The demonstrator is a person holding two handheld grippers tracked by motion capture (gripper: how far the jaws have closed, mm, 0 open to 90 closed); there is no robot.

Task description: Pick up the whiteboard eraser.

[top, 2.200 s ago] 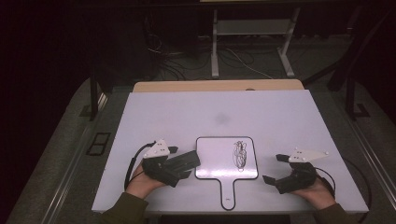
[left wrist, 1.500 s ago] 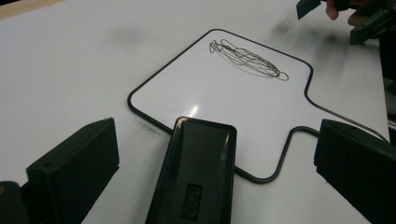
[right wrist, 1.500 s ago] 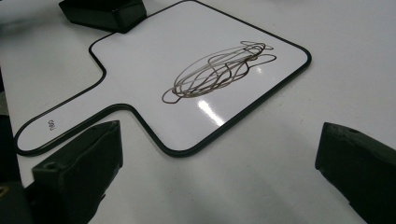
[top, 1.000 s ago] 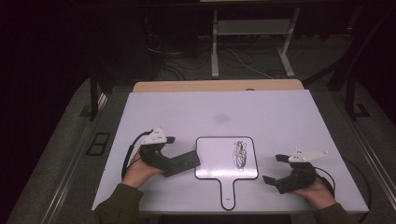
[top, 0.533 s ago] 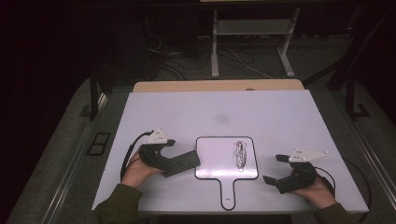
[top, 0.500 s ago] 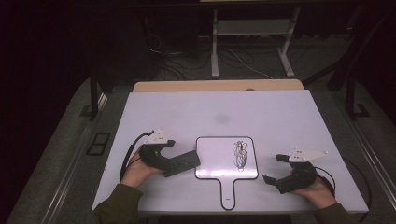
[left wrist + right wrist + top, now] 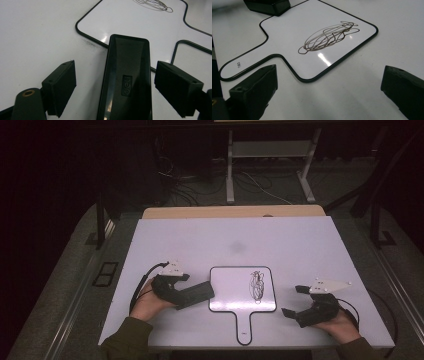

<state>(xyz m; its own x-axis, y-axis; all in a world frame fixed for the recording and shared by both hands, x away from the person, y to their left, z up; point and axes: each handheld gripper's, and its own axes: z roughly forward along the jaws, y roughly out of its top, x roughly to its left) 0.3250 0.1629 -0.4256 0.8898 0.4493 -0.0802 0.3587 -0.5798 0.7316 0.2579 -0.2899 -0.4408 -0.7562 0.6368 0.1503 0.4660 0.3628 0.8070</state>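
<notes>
While closing around the black plastic eraser block (image 7: 126,82), the left gripper (image 7: 117,87) is gapping, risking nudging it aside; right gripper (image 7: 329,92) is gaping wide.

The eraser (image 7: 126,82) had a glossy black plastic shell. The small whiteboard (image 7: 294,32) was smooth and shiny, rimmed in black. The table (image 7: 280,240) looked matt white; the gripper pads (image 7: 61,85) matt black.

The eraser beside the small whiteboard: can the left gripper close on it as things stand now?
Probably yes. The black eraser lies between the left gripper fingers, which have just been closing but do not touch it yet. Bare table shows on both sides. Its far end overlaps the whiteboard edge.
</notes>
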